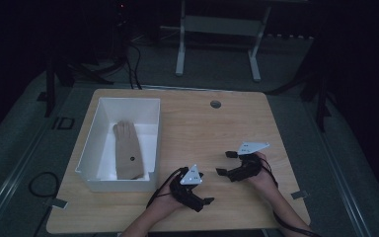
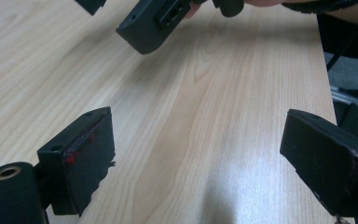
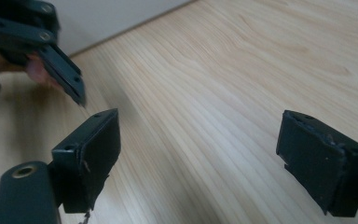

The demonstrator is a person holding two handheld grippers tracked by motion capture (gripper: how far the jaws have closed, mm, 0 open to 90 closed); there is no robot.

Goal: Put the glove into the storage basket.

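Note:
A tan glove (image 1: 127, 150) lies flat inside a white bin (image 1: 93, 127) on the left half of the wooden table (image 1: 202, 123). My left gripper (image 1: 205, 190) sits low over the table near the front edge, right of the bin, with its jaws wide apart and only bare wood between them (image 2: 198, 130). My right gripper (image 1: 225, 163) hovers just to its right and a little farther back, pointing left, also open with nothing held (image 3: 198, 126). Each gripper view catches the other gripper close by: the right gripper (image 2: 151, 23), and the left gripper (image 3: 51, 56).
The white bin's wall (image 3: 121, 14) rises at the far end of the right gripper view. A round cable hole (image 1: 215, 104) sits near the table's back edge. Beyond the table stands a white frame (image 1: 217, 29) on grey floor. Cables trail from both grippers.

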